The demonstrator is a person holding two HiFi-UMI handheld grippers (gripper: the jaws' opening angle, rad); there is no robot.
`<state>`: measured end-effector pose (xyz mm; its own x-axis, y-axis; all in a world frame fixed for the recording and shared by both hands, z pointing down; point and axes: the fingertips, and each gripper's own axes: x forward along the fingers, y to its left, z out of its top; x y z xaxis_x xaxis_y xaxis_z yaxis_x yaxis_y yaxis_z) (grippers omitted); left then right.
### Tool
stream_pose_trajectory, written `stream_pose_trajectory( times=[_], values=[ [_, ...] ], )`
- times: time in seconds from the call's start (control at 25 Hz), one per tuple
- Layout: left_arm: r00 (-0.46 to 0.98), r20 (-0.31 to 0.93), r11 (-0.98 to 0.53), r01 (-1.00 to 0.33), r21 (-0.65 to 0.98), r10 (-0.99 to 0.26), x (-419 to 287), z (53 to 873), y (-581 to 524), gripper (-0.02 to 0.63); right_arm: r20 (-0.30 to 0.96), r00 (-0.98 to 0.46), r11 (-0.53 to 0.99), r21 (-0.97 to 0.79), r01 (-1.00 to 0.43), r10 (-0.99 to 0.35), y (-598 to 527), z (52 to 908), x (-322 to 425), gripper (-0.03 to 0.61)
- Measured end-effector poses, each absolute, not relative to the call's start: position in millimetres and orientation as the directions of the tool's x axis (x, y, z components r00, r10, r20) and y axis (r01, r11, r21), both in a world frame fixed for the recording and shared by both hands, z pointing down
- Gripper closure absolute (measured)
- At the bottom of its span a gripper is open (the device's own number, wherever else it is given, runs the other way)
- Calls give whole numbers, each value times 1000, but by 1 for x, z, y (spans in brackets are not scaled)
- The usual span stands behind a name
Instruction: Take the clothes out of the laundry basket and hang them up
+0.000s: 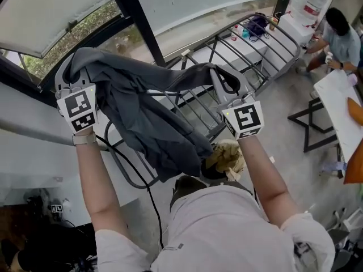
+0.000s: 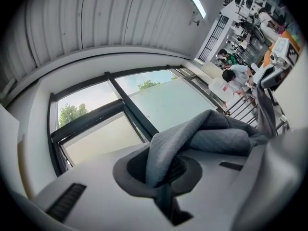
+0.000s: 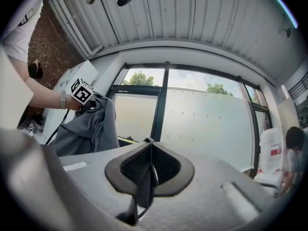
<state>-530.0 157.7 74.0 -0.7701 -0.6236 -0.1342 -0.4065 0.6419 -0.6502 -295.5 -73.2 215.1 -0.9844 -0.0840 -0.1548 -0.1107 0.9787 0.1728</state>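
A dark grey garment [image 1: 153, 112] hangs stretched between my two raised grippers, its bulk sagging below the left one. My left gripper [image 1: 72, 72] is shut on a thick fold of it [image 2: 192, 138], which spills out of the jaws toward the right. My right gripper [image 1: 215, 73] is shut on a thin edge of the same cloth [image 3: 147, 170]. The right gripper view shows the garment [image 3: 86, 129] draped under the left gripper's marker cube [image 3: 82, 91]. Below me the laundry basket [image 1: 212, 174] holds a yellowish piece of clothing [image 1: 227, 154].
A black metal drying rack [image 1: 238, 55] stands ahead beneath the garment, in front of a large window with a dark frame [image 1: 136, 16]. A person [image 1: 340, 33] sits at the far right by a white table [image 1: 334, 101]. A black cable [image 1: 150, 208] runs across the floor.
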Motion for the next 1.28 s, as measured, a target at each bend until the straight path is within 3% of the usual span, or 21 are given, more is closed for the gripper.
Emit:
stream_pose_trajectory(
  times=[0.16, 0.44, 0.8, 0.88, 1.0, 1.28],
  values=[
    [-764, -64, 609, -457, -648, -642, -588, 120, 158, 604, -72, -992, 972, 204, -120, -107, -61, 239, -338, 568],
    [-747, 167, 573, -615, -541, -644, -679, 260, 154, 602, 152, -975, 969, 212, -129, -163, -58, 315, -391, 568],
    [-669, 407, 491, -739, -462, -623, -699, 419, 145, 598, 447, -877, 981, 148, -122, -176, -66, 430, -390, 537],
    [-641, 468, 461, -766, -449, -609, -693, 444, 147, 531, 490, -856, 986, 111, -122, -161, -65, 448, -384, 490],
    [-612, 529, 455, -791, -409, -588, -682, 467, 155, 441, 553, -824, 991, 41, -127, -128, -63, 470, -372, 319],
    [-573, 577, 466, -816, -342, -582, -633, 482, 173, 348, 505, -854, 990, 15, -137, -126, -65, 464, -324, 296]
  ],
)
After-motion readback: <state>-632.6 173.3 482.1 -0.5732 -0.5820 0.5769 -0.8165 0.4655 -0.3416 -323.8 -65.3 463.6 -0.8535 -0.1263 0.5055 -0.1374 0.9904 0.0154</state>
